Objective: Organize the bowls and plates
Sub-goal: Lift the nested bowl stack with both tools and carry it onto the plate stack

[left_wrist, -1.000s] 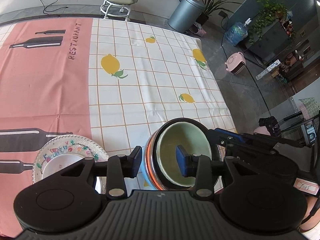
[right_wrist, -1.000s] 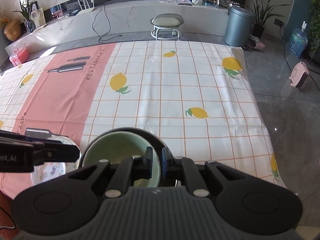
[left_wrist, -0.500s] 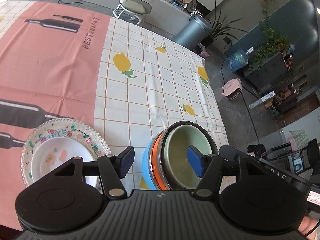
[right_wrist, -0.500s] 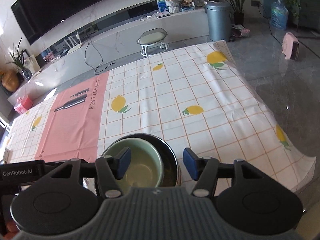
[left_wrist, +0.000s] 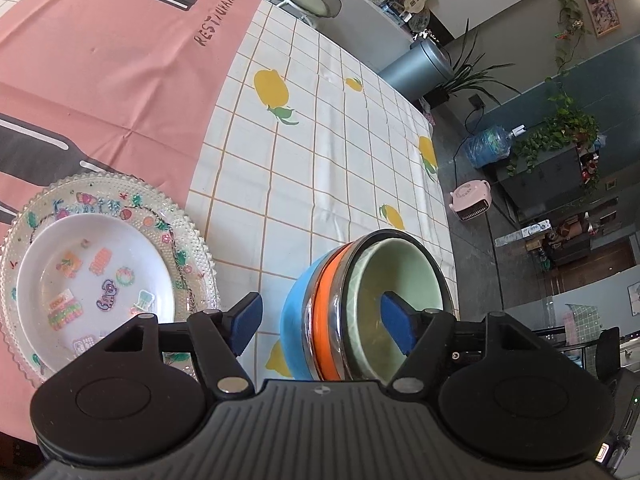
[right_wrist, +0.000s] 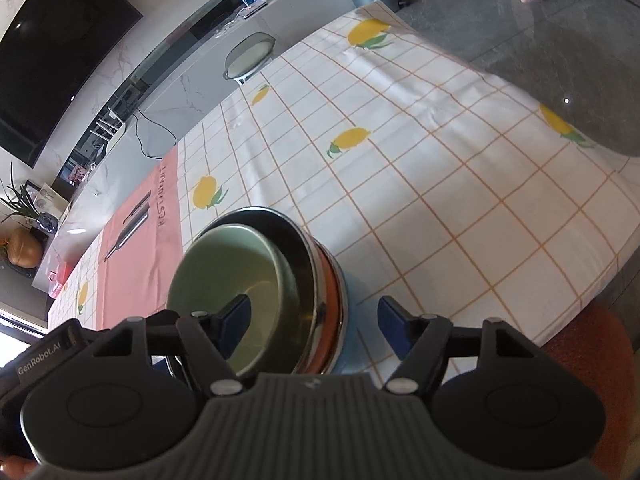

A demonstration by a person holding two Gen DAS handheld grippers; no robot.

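Note:
A nested stack of bowls stands on the tablecloth: a blue bowl [left_wrist: 298, 312] at the bottom, an orange one [left_wrist: 328, 300], a steel one, and a pale green bowl [left_wrist: 400, 272] innermost. My left gripper [left_wrist: 322, 328] straddles the stack's near wall, one finger inside the green bowl and one outside. Its jaws are opening and the pads are off the wall. My right gripper [right_wrist: 316, 326] straddles the opposite wall of the green bowl [right_wrist: 232, 268] and blue bowl [right_wrist: 352, 340], jaws also opening, not pressing. Left of the stack, a white plate [left_wrist: 80, 264] lies on a beaded glass plate [left_wrist: 188, 240].
The lemon-check tablecloth [left_wrist: 320, 152] stretches away beyond the stack, with a pink panel [left_wrist: 120, 60] to the left. The table's edge [right_wrist: 580, 312] runs close on the right, above grey floor. A stool [left_wrist: 308, 0] and a bin [left_wrist: 416, 68] stand past the far end.
Both grippers have let go of the bowl stack's rim and spread their jaws wide. Both have rolled and sunk a little, so the stack looks larger and tilted.

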